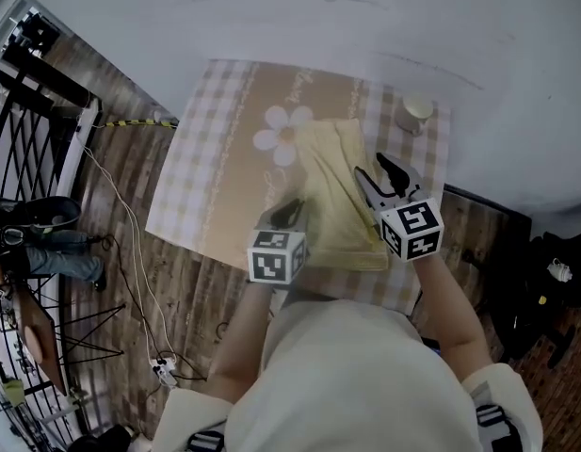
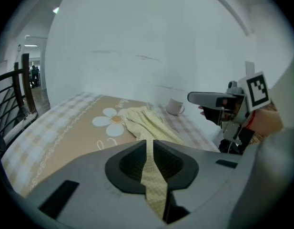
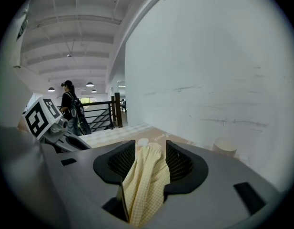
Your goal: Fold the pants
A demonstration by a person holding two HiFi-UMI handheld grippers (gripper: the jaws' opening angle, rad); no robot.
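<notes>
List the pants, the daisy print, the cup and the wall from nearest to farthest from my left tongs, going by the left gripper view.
1. Pants: pinched in the left tongs, trailing ahead.
2. Daisy print: ahead, to the left, on the tablecloth.
3. Cup: ahead, to the right, by the table's far edge.
4. Wall: behind the table.

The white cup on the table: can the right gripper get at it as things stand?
Probably not yet. The way to the cup looks free, nothing lies between it and the right gripper, but the jaws are shut on the yellow pants, which it would have to release first.
</notes>
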